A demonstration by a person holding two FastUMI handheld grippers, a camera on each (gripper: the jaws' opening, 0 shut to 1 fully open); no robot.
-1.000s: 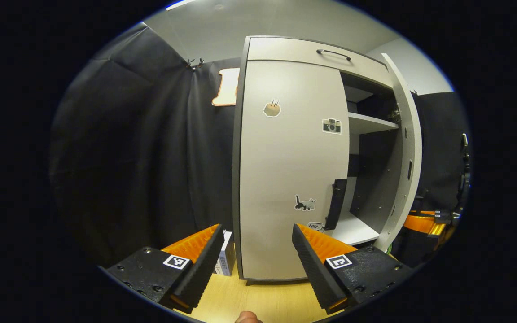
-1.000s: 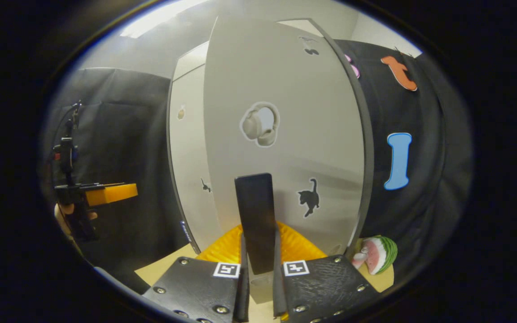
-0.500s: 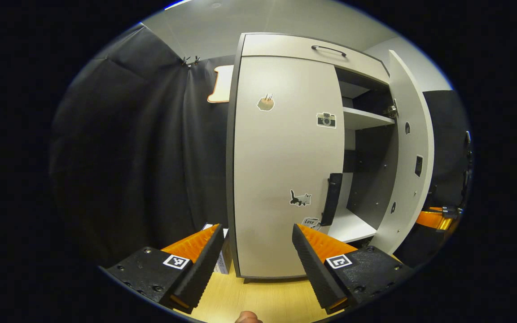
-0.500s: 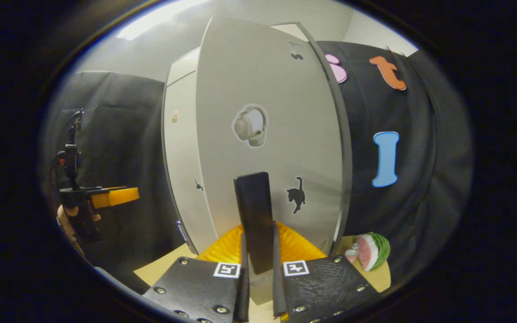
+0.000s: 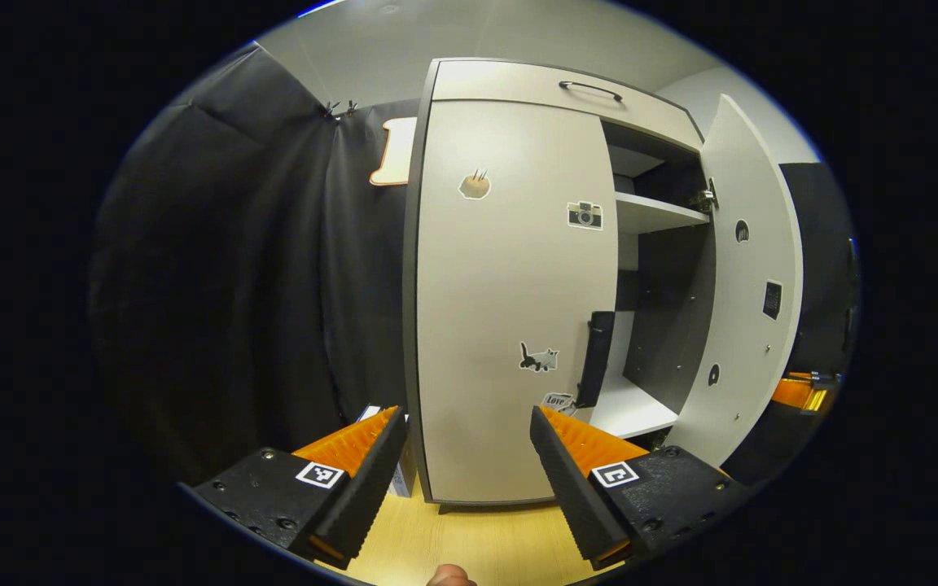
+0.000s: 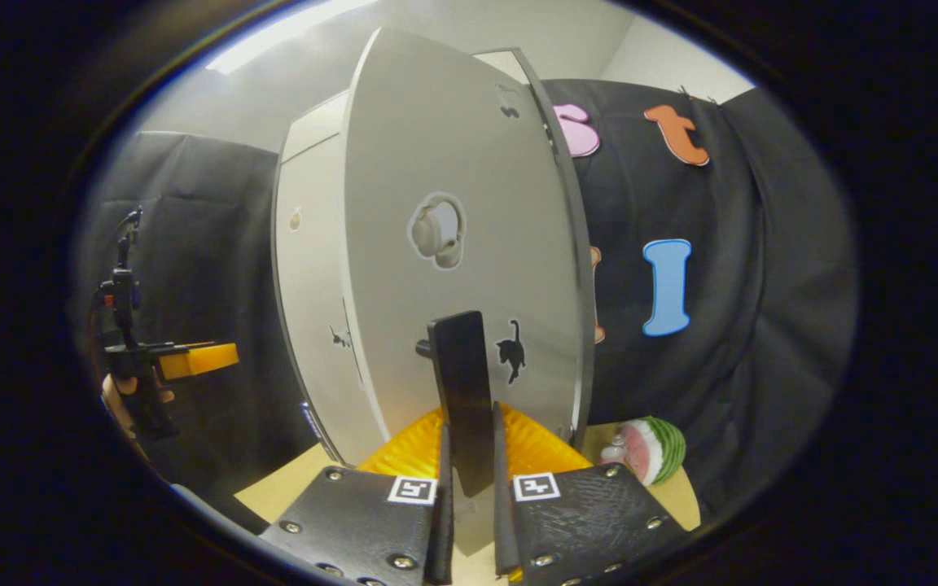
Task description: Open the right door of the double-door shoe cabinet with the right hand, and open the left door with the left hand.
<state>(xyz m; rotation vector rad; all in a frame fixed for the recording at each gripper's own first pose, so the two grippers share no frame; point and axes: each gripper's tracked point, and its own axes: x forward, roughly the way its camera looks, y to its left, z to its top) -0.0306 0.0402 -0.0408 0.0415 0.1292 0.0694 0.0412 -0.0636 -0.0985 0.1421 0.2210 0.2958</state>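
Booth floor (image 5: 469, 541), right door (image 6: 453, 244) ajar, right tongs (image 6: 469, 488) clamping handle (image 6: 461, 399)

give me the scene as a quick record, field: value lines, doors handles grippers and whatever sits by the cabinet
cabinet: double-door shoe cabinet on a wooden floor
right door: right door swung open, shelves showing inside
right handle: dark bar handle, both fingers of the right gripper pressed on it
left door: left door closed, stickers on its front
left handle: black left handle at the door's inner edge, untouched
left gripper: left gripper open, short of the left door
beside cabinet: watermelon toy on the floor
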